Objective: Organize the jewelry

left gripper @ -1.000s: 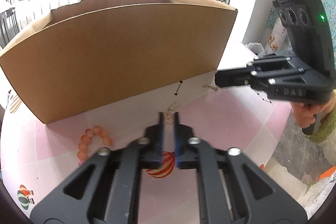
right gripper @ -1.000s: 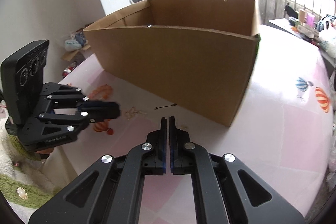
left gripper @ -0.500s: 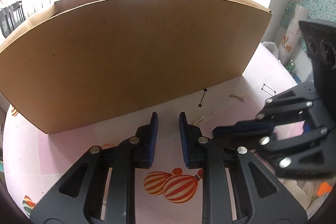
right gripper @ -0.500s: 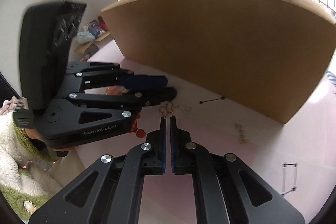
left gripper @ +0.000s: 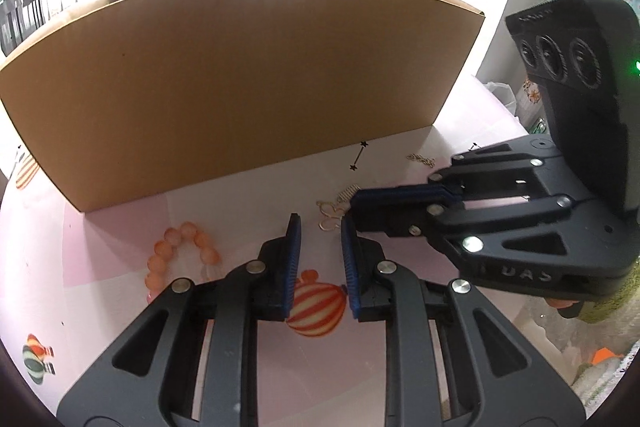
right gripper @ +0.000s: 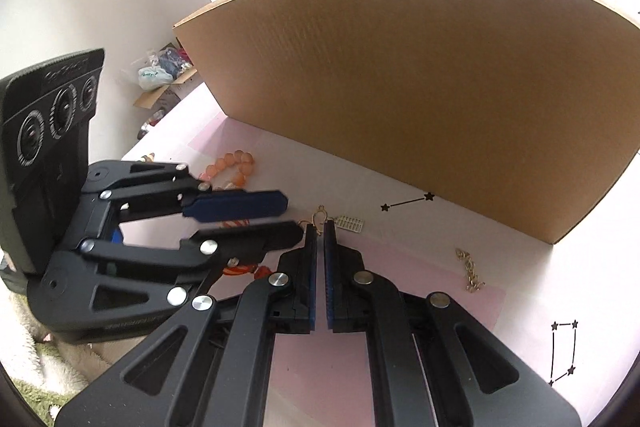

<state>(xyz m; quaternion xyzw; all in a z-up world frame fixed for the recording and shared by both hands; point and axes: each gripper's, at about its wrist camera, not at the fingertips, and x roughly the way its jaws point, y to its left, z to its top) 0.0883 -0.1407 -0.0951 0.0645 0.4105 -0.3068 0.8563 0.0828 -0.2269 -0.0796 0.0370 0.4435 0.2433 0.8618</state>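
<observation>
Since a moment ago, the nearly closed right hand-held gripper (right gripper: 319, 227) has reached the gold clover pendant (left gripper: 331, 215) at frame centre; whether it grips is unclear. The left hand-held gripper (left gripper: 318, 227), slightly open and empty, sits beside it. A cardboard box (left gripper: 240, 75) stands behind, coral bead bracelet (left gripper: 176, 255) lower left.

Raised letters, perhaps "DAS", on right gripper (left gripper: 352, 205) body, partly legible

- A cardboard box (left gripper: 240, 75) stands at the back of the table (left gripper: 100, 239).
- In front of it, left to right: bead bracelet (left gripper: 180, 251), wire pendant (left gripper: 330, 215), small chain (left gripper: 420, 159).
</observation>
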